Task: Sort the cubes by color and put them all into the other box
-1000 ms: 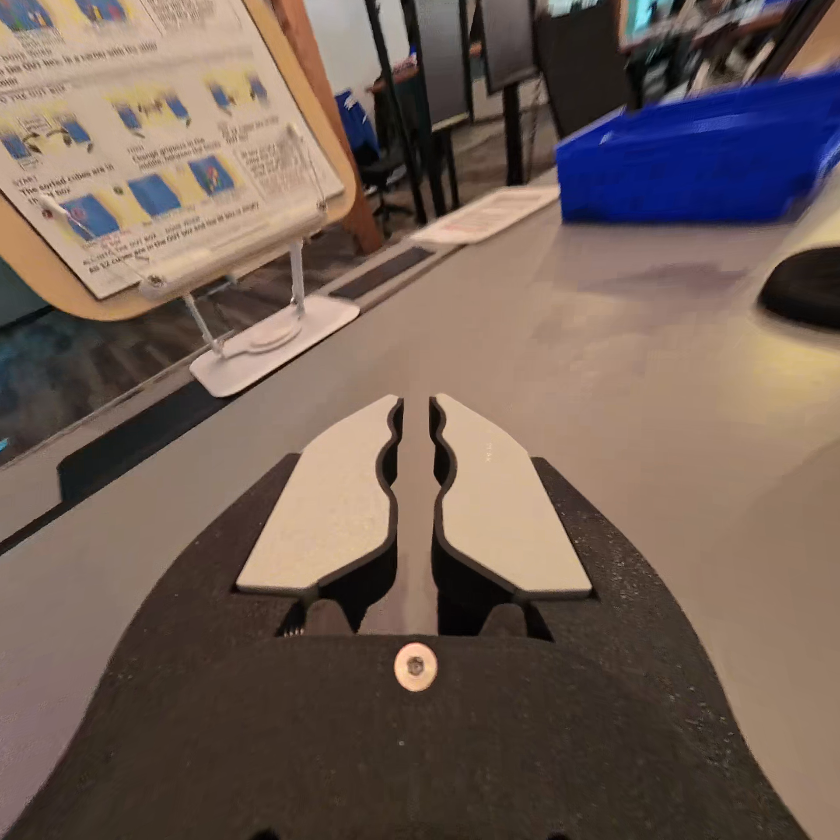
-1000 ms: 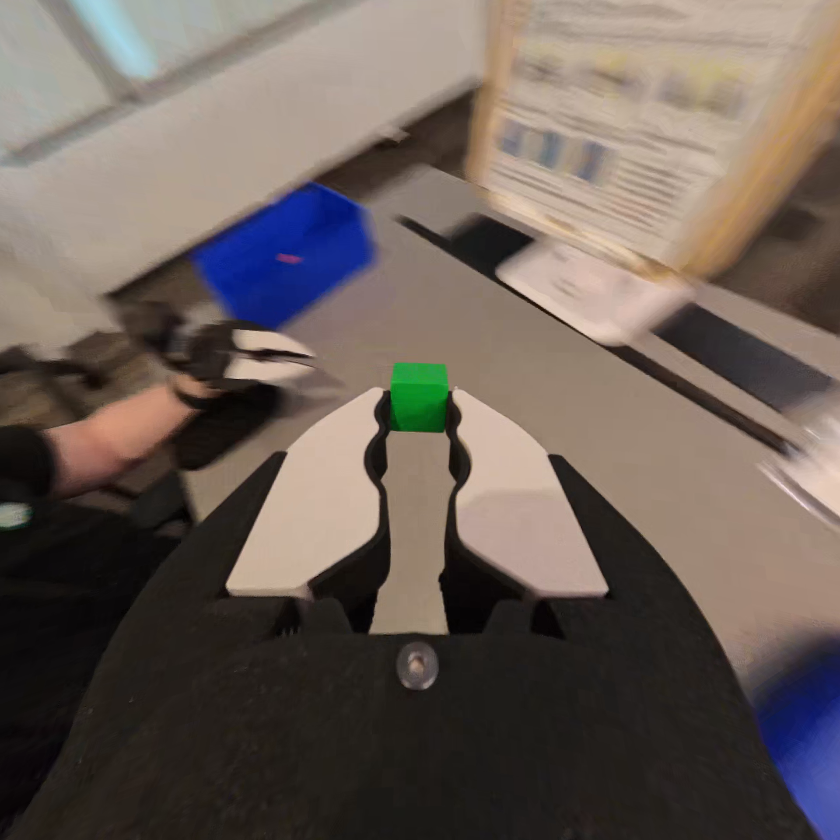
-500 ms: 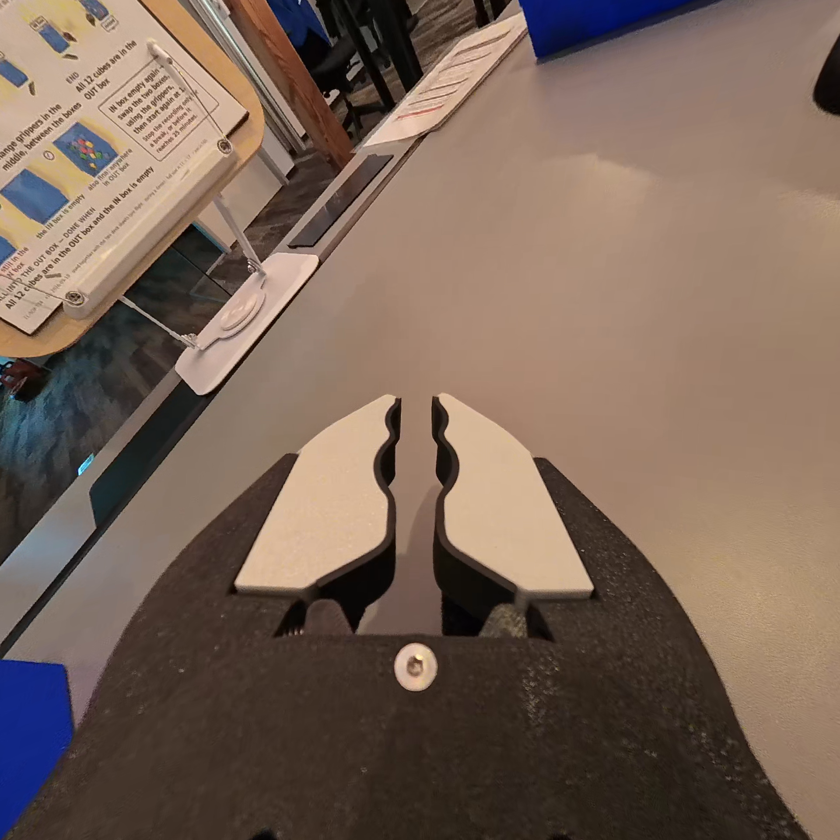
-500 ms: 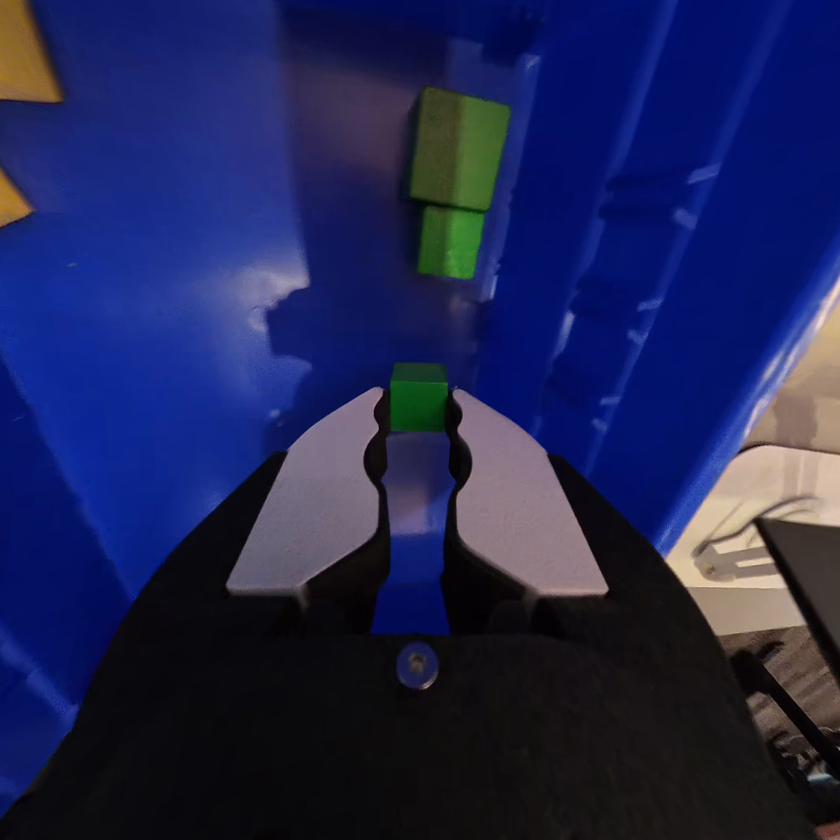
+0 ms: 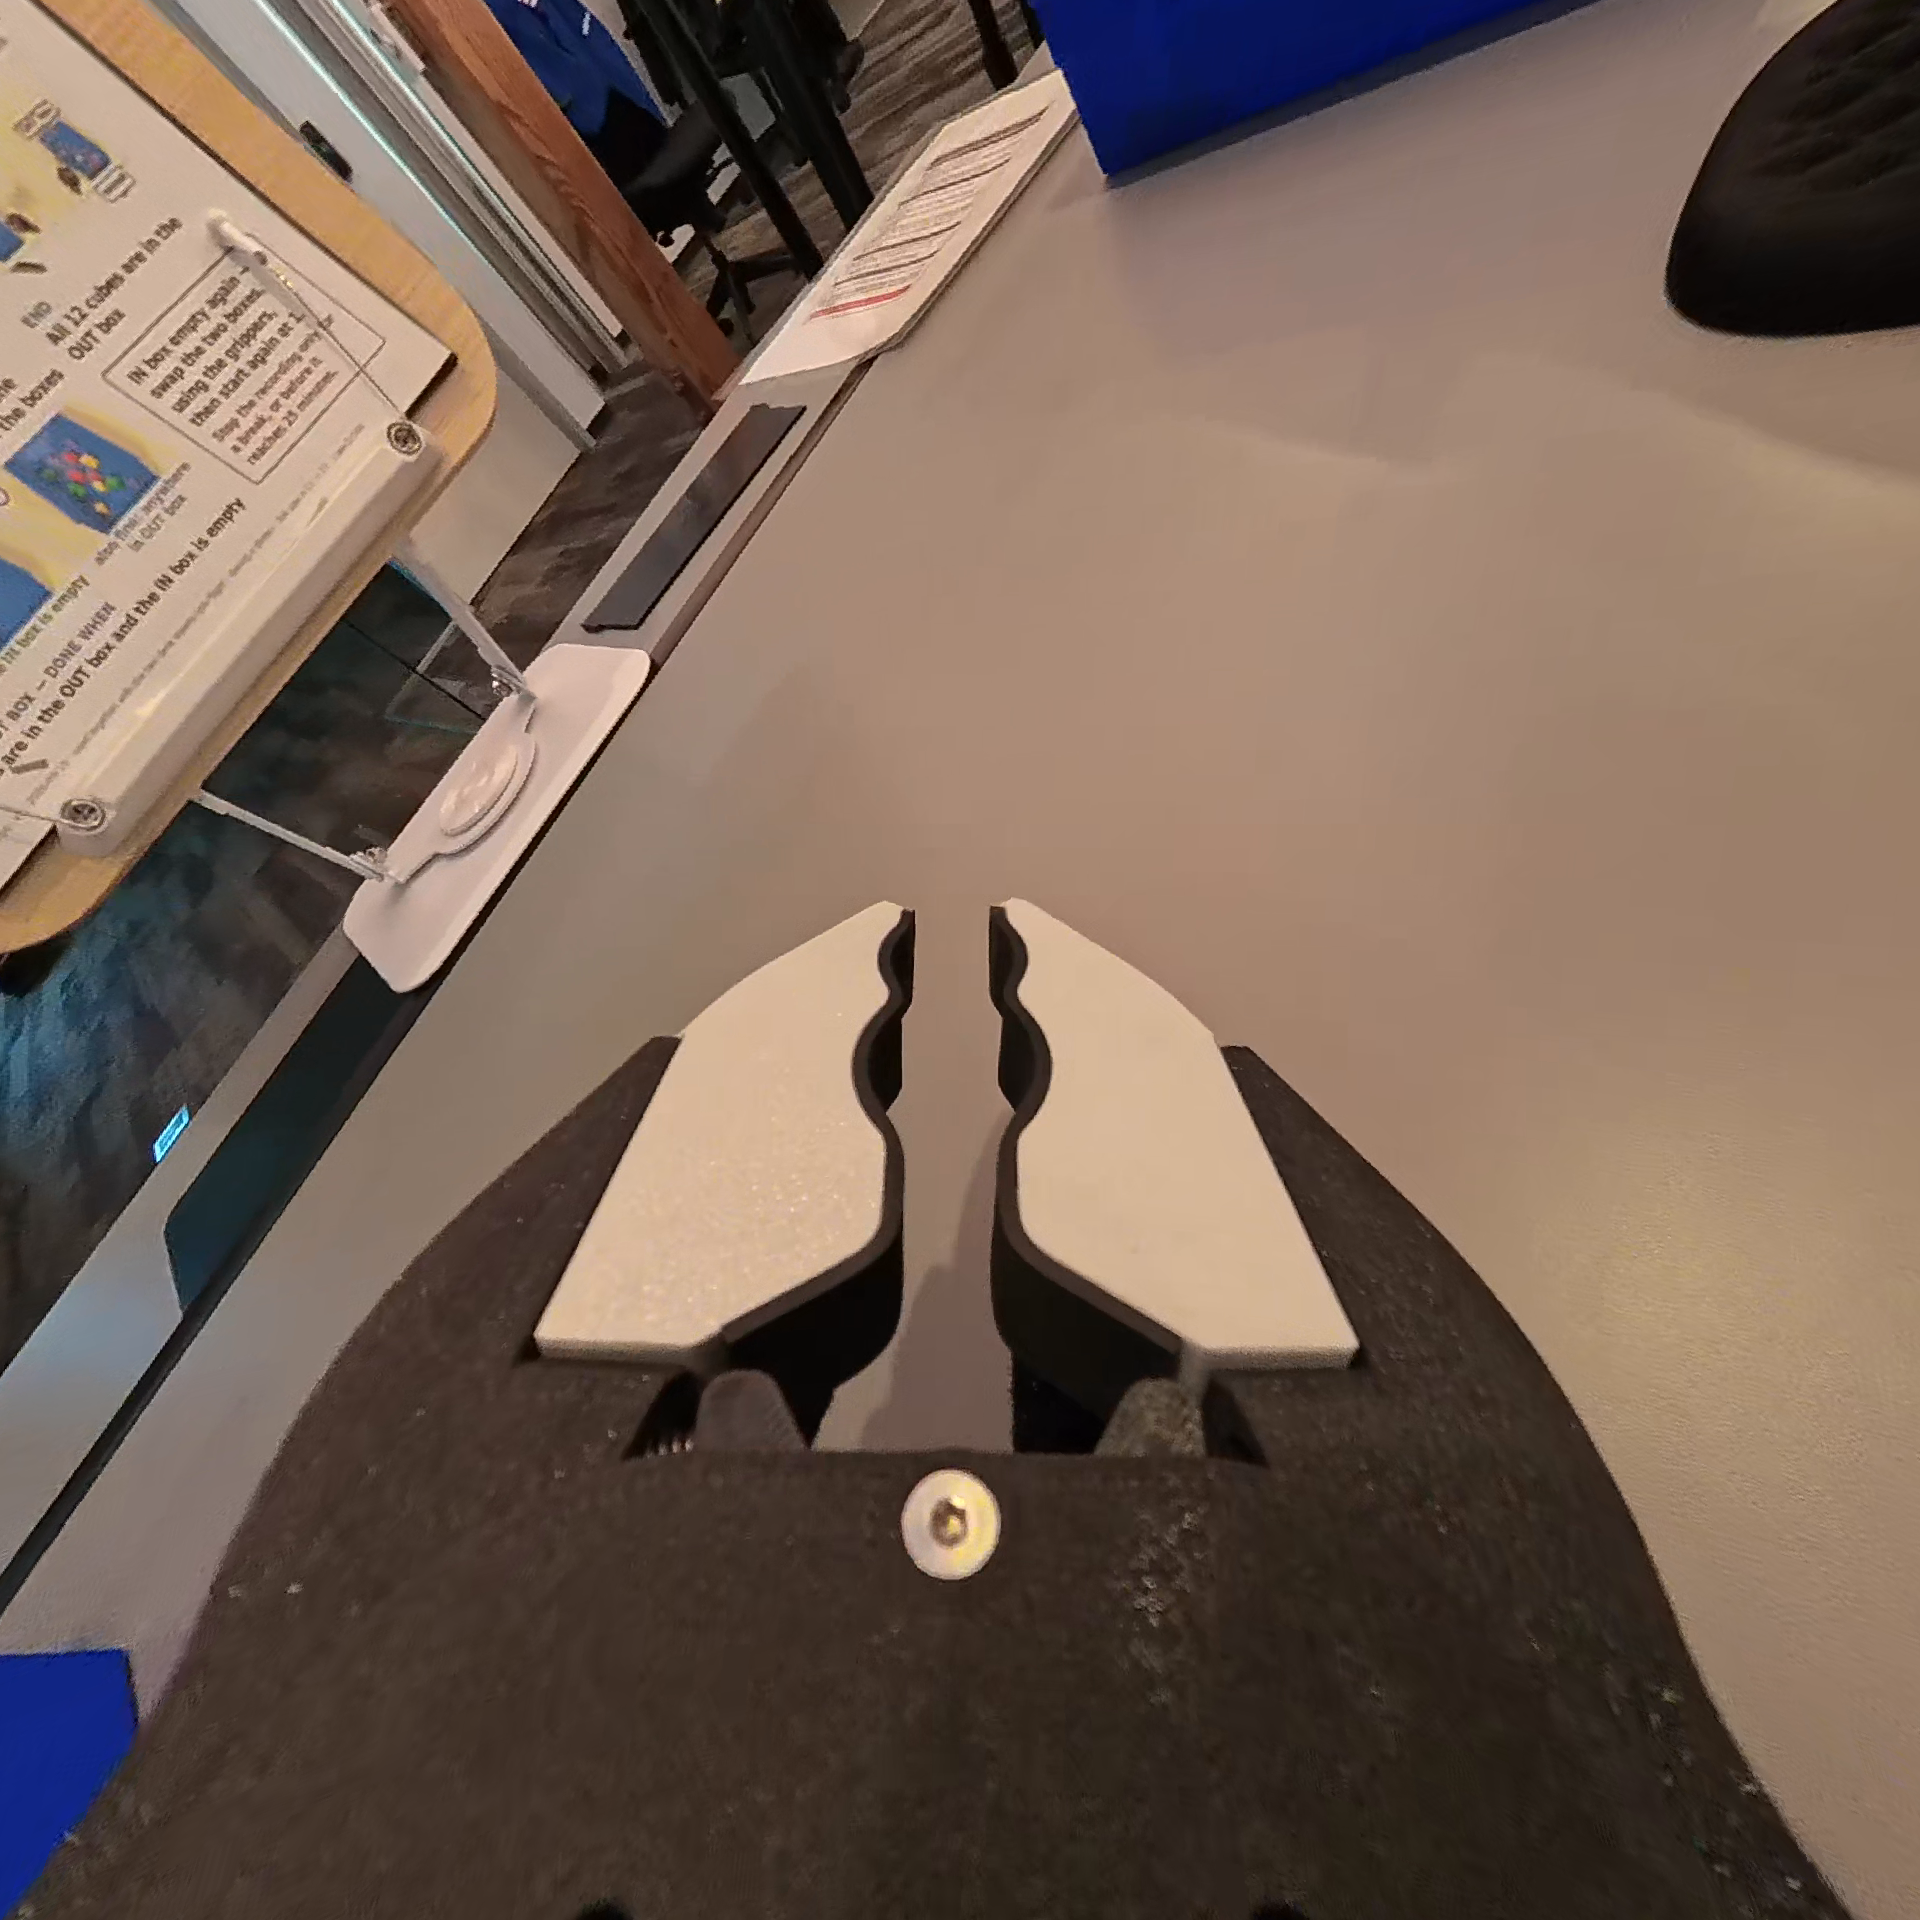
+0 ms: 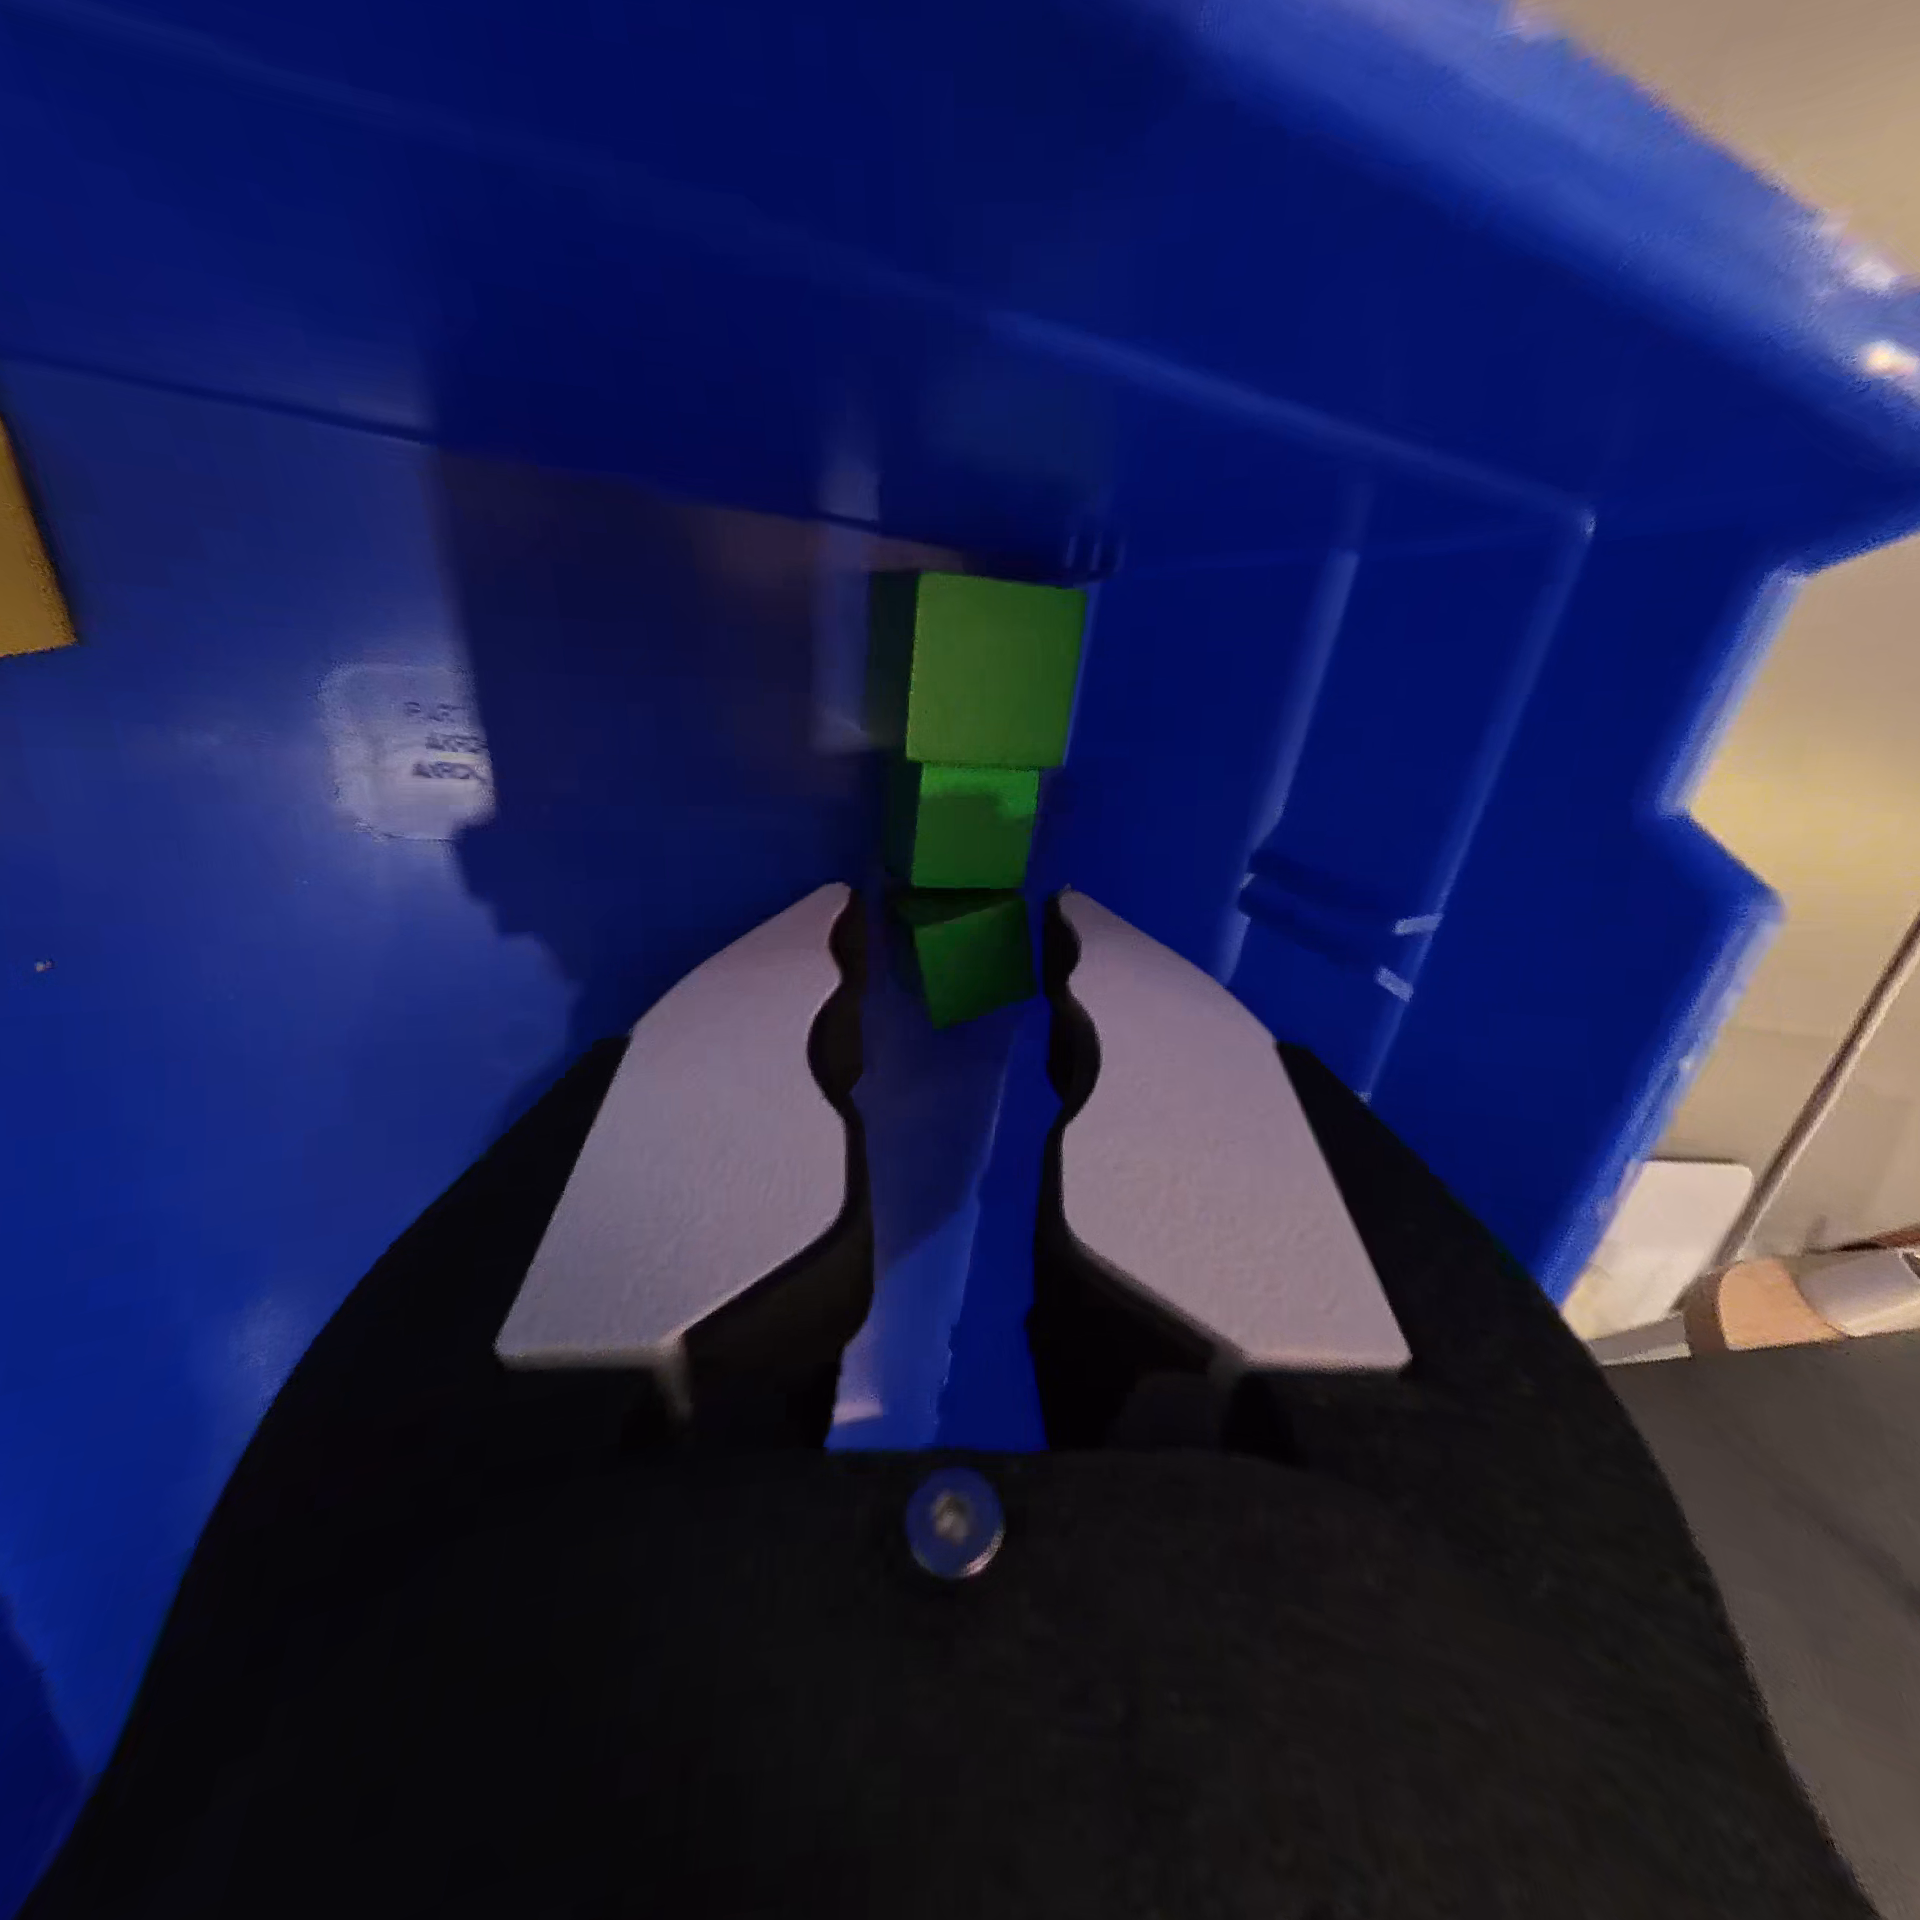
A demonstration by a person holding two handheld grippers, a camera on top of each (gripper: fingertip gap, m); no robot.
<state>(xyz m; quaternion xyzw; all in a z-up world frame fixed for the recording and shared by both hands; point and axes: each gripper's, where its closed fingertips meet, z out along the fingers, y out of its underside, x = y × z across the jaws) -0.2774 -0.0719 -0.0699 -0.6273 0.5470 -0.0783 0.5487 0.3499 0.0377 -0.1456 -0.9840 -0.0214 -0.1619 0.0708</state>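
In the right wrist view my right gripper [image 6: 951, 904] is inside a blue box [image 6: 520, 312], open. A small green cube [image 6: 966, 961] lies tilted between its fingertips with a gap on each side. Two more green cubes, a mid-sized one [image 6: 971, 826] and a bigger one [image 6: 992, 665], sit in a line just beyond it along the box's right wall. A yellow piece [image 6: 26, 561] shows at the left edge. In the left wrist view my left gripper [image 5: 951, 914] is shut and empty, low over the grey table [image 5: 1351, 727].
In the left wrist view an instruction board [image 5: 156, 468] on a white stand [image 5: 499, 810] sits at the table's left edge. A paper sheet [image 5: 925, 229] and a blue box [image 5: 1247, 83] lie far ahead. A black rounded body [image 5: 1818, 208] is at the top right, a blue corner [image 5: 57, 1735] at the bottom left.
My right gripper carried the green cube into the blue box, moved up to the two other green cubes and opened; the cube now lies tilted and free. The left gripper barely moved.
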